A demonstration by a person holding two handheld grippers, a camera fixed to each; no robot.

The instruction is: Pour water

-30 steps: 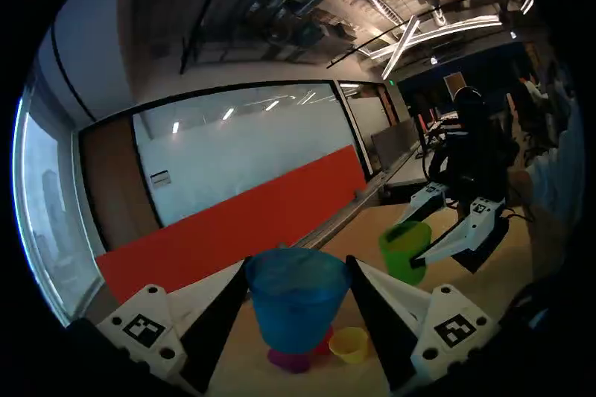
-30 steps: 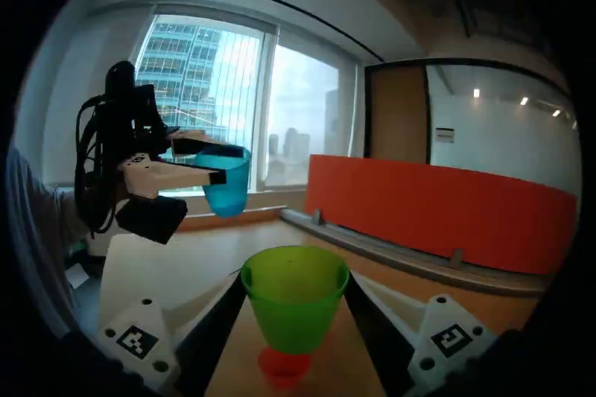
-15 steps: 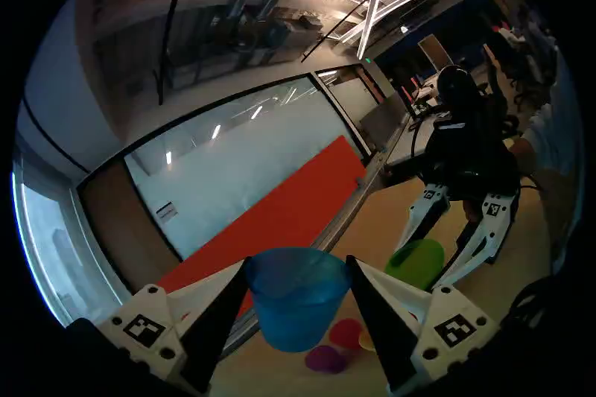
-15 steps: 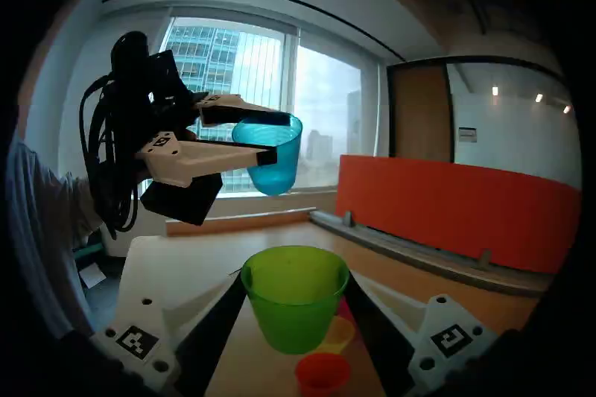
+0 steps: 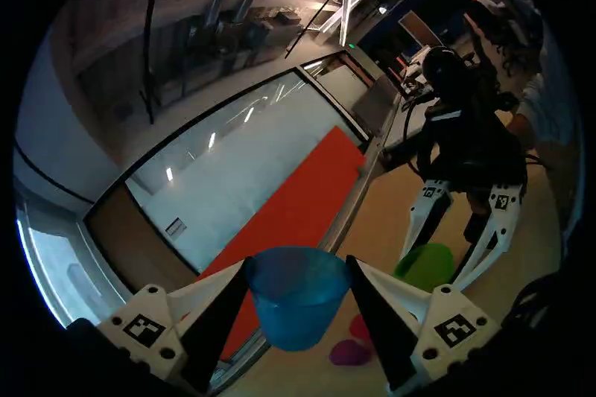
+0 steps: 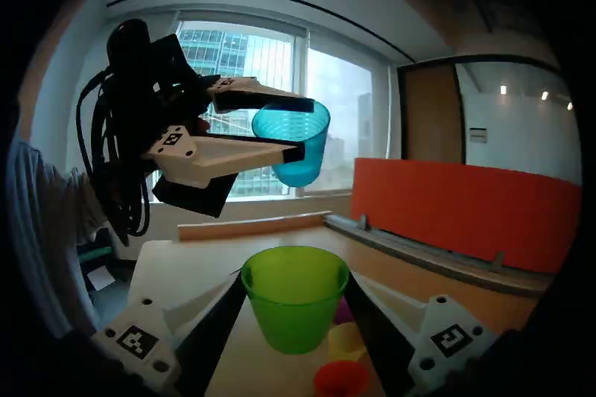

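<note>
My left gripper (image 5: 298, 269) is shut on a translucent blue cup (image 5: 298, 300), held by its sides just below the rim. My right gripper (image 6: 296, 278) is shut on a green cup (image 6: 296, 300), upright with its mouth open. In the right gripper view the left gripper (image 6: 304, 129) holds the blue cup (image 6: 292, 142) high, above and a little behind the green cup, still nearly upright. In the left gripper view the right gripper (image 5: 437, 267) and the green cup (image 5: 426, 263) sit lower to the right. I cannot tell whether either cup has water in it.
Small cups stand on the wooden table (image 6: 246, 229) below: yellow (image 6: 346, 339), orange-red (image 6: 340, 380), purple (image 5: 349, 352). An orange partition (image 6: 462, 211) runs along the table's far side, with large windows (image 6: 246, 99) behind. A person's sleeve (image 6: 37, 211) is at the left.
The left gripper has lifted the blue cup higher and carried it toward the green cup, now nearly over it. The right gripper has held the green cup almost still.
</note>
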